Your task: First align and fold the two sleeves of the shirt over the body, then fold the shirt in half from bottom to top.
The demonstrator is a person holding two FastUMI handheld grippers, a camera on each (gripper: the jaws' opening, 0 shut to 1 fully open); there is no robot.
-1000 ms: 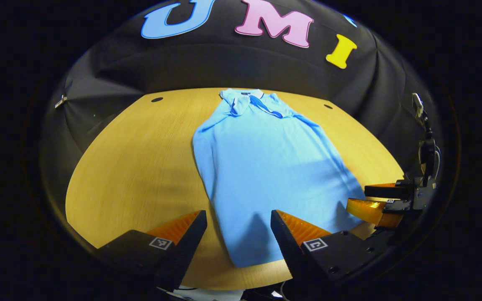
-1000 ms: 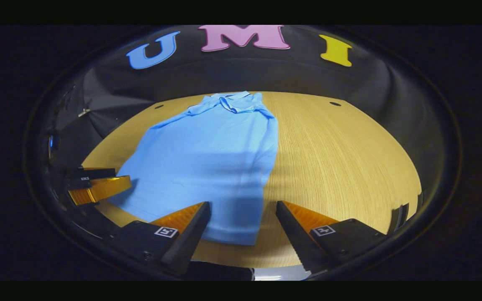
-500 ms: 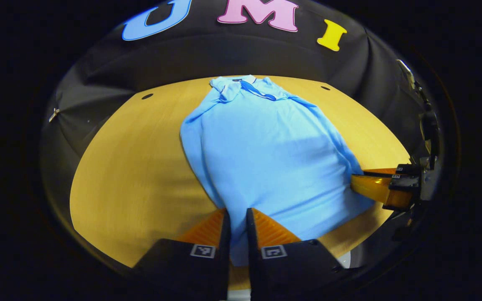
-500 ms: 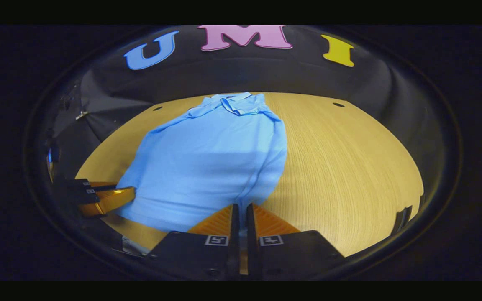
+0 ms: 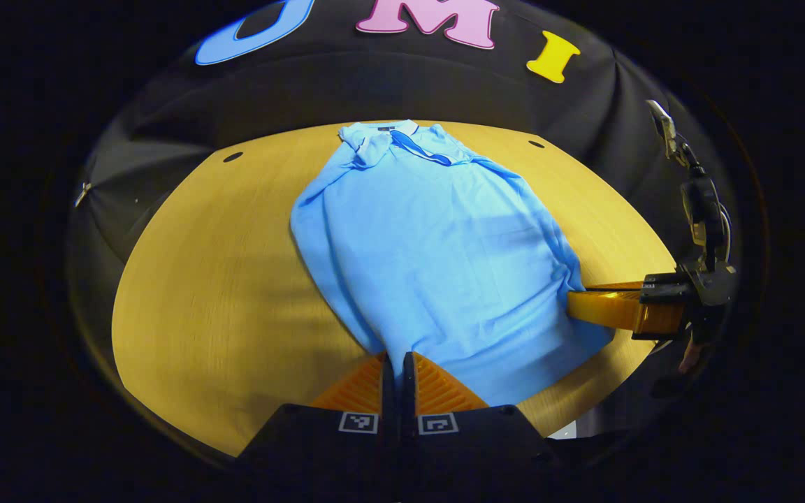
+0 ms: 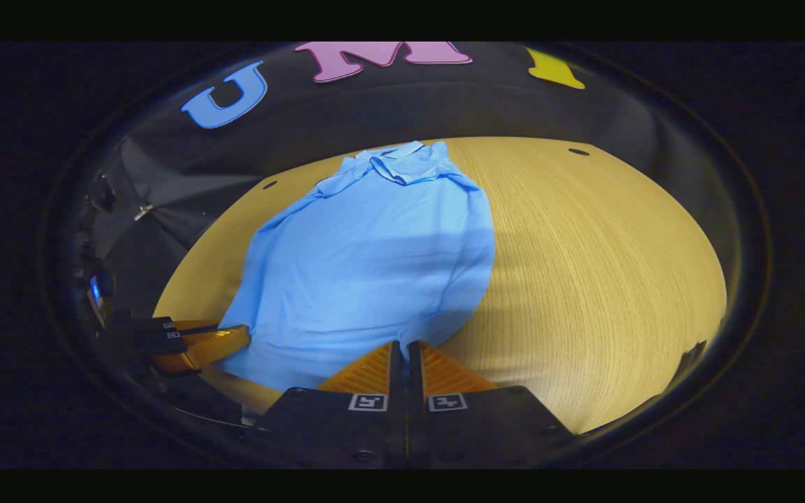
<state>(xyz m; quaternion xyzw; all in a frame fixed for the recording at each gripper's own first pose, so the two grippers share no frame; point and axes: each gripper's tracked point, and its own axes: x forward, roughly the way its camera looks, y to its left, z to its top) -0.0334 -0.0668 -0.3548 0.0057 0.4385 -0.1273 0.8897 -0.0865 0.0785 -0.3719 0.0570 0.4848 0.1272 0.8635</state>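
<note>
A light blue polo shirt (image 5: 437,244) lies on the wooden table (image 5: 214,279), collar at the far end, both sleeves folded in over the body. In the left gripper view, my left gripper (image 5: 394,363) is shut on the shirt's bottom hem near its left corner. In the right gripper view, my right gripper (image 6: 404,349) is shut on the shirt (image 6: 367,258) at the hem's right corner. The hem rises a little off the table at both grips. The right gripper (image 5: 584,304) also shows at the shirt's right edge in the left gripper view, and the left gripper (image 6: 228,339) shows low left in the right gripper view.
The round wooden table (image 6: 584,265) has bare wood on both sides of the shirt. Small dark holes (image 5: 233,156) sit near its far edge. The black cloth wall stands close behind the table.
Both grippers went from open to shut on the shirt's bottom hem. Since then both have moved forward a little, and the hem has begun to lift and bunch.
</note>
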